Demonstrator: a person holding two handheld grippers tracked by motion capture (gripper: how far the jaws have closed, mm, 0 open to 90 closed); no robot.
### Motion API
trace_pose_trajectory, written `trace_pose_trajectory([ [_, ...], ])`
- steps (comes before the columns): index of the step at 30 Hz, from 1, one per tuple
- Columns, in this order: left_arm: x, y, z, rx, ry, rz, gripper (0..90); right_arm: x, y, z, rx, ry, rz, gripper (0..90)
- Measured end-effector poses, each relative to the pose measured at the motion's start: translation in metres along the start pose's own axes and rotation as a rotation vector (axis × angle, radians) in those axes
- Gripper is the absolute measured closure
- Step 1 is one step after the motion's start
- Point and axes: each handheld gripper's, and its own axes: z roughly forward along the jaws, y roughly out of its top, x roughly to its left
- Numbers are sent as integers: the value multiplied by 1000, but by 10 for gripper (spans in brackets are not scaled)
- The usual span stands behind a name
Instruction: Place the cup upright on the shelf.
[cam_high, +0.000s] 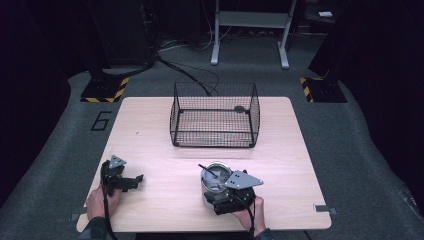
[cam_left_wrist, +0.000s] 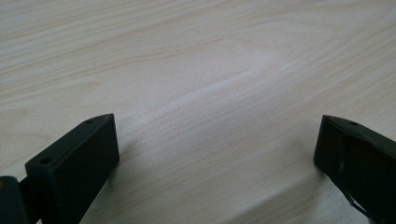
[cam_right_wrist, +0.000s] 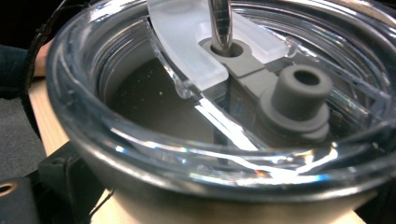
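The steel cup (cam_high: 214, 186) with a clear lid (cam_right_wrist: 196, 116) and a straw (cam_high: 207, 170) stands directly ahead of the right gripper (cam_high: 226, 196), pressed close between its jaws, which appear to clamp its sides. The wire basket (cam_high: 215, 116) sits well beyond the cup. The left gripper (cam_high: 131, 181) rests apart to the left, jaws spread wide over bare table (cam_left_wrist: 210, 70).

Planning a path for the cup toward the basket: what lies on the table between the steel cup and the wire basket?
Nothing: in the high view, bare wood of the table runs from the steel cup to the wire basket.
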Motion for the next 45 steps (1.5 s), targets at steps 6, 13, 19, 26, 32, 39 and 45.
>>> trace_pose_trajectory([
  [6,0,0,0,0,0,-2,0,-10,8,-5,-5,-21,0,34],
  [13,0,0,0,2,0,5,0,-18,12,-8,-5,-46,6,33],
  [19,0,0,0,5,-1,4,0,-28,16,-11,-8,-66,13,34],
  [26,0,0,0,3,0,5,1,-39,22,-15,-19,-90,26,33],
  [32,0,0,0,3,0,5,0,-52,30,-19,-31,-115,32,34],
  [39,0,0,0,3,-1,4,1,-64,38,-21,-38,-142,40,34],
  [45,0,0,0,5,-2,3,1,-72,43,-22,-43,-165,63,34],
])
